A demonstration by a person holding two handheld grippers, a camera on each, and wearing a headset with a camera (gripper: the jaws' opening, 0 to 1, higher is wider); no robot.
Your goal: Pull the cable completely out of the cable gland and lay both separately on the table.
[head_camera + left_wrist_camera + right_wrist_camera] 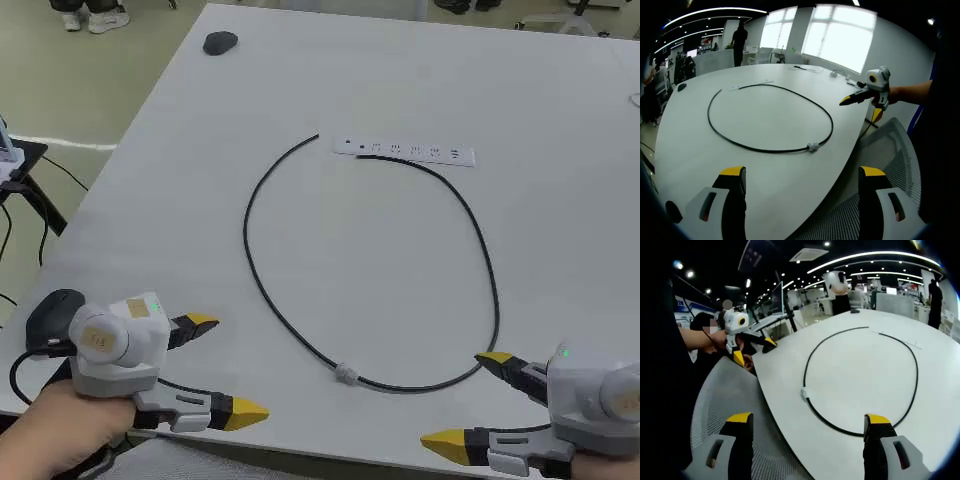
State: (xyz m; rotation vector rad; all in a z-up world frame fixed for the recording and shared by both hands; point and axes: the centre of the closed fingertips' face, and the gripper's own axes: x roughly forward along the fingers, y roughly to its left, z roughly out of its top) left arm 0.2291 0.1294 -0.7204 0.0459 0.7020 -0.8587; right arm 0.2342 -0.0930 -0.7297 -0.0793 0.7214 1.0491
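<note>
**Grippers both slack, nothing held; cable threaded in its gland**

Left gripper (230, 365): jaws spread wide, empty, hovering at the near edge of the table (400, 80). Right gripper (462, 398): same, jaws parted, empty, at the near edge on the other side.

Cable (247, 230): thin, black, lying in one big loop ahead of both grippers. Gland (346, 374): small and pale, sitting on the nearest stretch of the loop, roughly between the two grippers and just ahead of their tips. The far part of the loop passes close by a white power strip (404, 151); I cannot tell whether they touch.

Risks, as I judge them:
- The gland is small against these jaws, so a grip slightly off centre could squirt it sideways. It lies close to the near edge and could drop off.
- Pulling the cable with the gland unheld would drag the whole loop, gland included, instead of sliding it through.
- A long pull may sweep the far loop into the power strip and shift it.
- Most of the length has to pass through, so regrips are likely, each a chance to slip.

Containers: the only thing holding anything is the gland, with the cable running through it.
</note>
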